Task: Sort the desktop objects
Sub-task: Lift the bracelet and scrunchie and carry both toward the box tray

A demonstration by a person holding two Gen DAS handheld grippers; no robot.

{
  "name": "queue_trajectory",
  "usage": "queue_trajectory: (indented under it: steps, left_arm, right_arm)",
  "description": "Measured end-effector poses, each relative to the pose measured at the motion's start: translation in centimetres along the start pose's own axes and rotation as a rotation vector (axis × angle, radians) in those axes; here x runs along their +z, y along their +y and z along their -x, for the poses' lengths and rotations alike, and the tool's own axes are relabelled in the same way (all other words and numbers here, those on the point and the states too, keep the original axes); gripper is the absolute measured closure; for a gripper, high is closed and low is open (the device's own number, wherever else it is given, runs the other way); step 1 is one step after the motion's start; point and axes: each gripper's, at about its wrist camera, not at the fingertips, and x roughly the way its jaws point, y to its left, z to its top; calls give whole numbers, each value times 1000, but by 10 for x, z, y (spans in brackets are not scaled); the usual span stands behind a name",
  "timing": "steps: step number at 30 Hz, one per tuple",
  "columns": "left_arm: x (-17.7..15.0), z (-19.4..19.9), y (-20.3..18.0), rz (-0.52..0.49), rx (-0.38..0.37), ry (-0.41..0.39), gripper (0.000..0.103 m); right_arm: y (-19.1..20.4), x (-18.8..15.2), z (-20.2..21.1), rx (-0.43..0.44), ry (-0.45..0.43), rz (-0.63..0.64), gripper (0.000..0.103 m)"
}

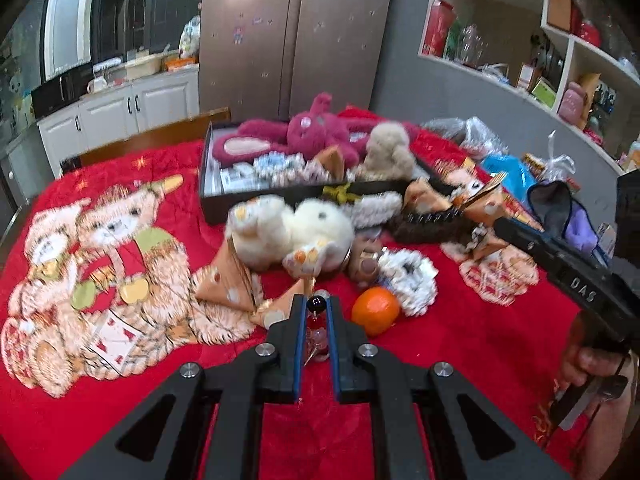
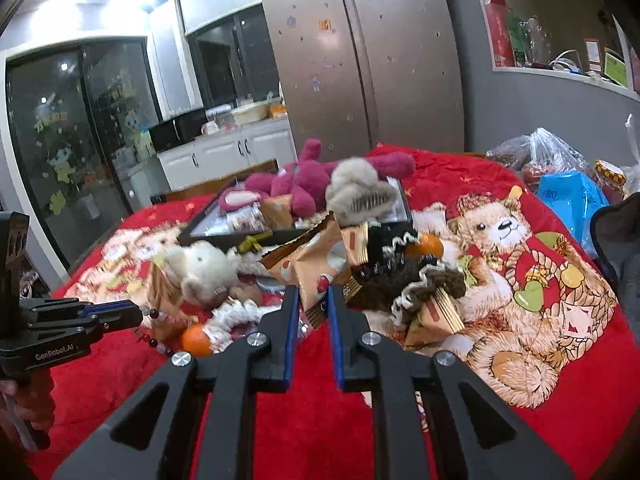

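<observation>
My left gripper (image 1: 316, 300) is shut on a bead bracelet (image 1: 318, 334), with a dark bead pinched at the tips and red and clear beads hanging below. In the right wrist view the left gripper (image 2: 138, 314) enters at the left with the bracelet (image 2: 153, 342) dangling. My right gripper (image 2: 313, 292) is shut on a tan snack packet (image 2: 316, 268) lifted from the pile. A black box (image 1: 208, 200) holds a pink plush (image 1: 312, 132) and a beige plush (image 1: 390, 152). A white plush (image 1: 296, 232) and an orange (image 1: 375, 311) lie in front of the box.
A red bear-print cloth (image 1: 460, 340) covers the table. A white scrunchie (image 1: 412, 280), a brown scrunchie (image 2: 420, 284), more packets and a second orange (image 2: 428, 246) lie around. Plastic bags and a blue bag (image 2: 572, 200) crowd the right edge. A chair back (image 1: 160, 136) stands behind.
</observation>
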Motion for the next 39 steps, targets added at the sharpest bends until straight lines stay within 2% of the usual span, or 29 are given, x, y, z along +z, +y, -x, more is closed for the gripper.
queue_trajectory:
  steps: [7, 26, 39]
  left_arm:
    - [10, 29, -2, -9, 31, -88, 93]
    - [19, 45, 0, -12, 55, -140, 93]
    - [58, 62, 17, 43, 92, -212, 93]
  right_arm:
    - [12, 4, 8, 22, -27, 20, 88]
    - [29, 11, 15, 67, -46, 34, 88]
    - [50, 42, 6, 134, -48, 6, 88]
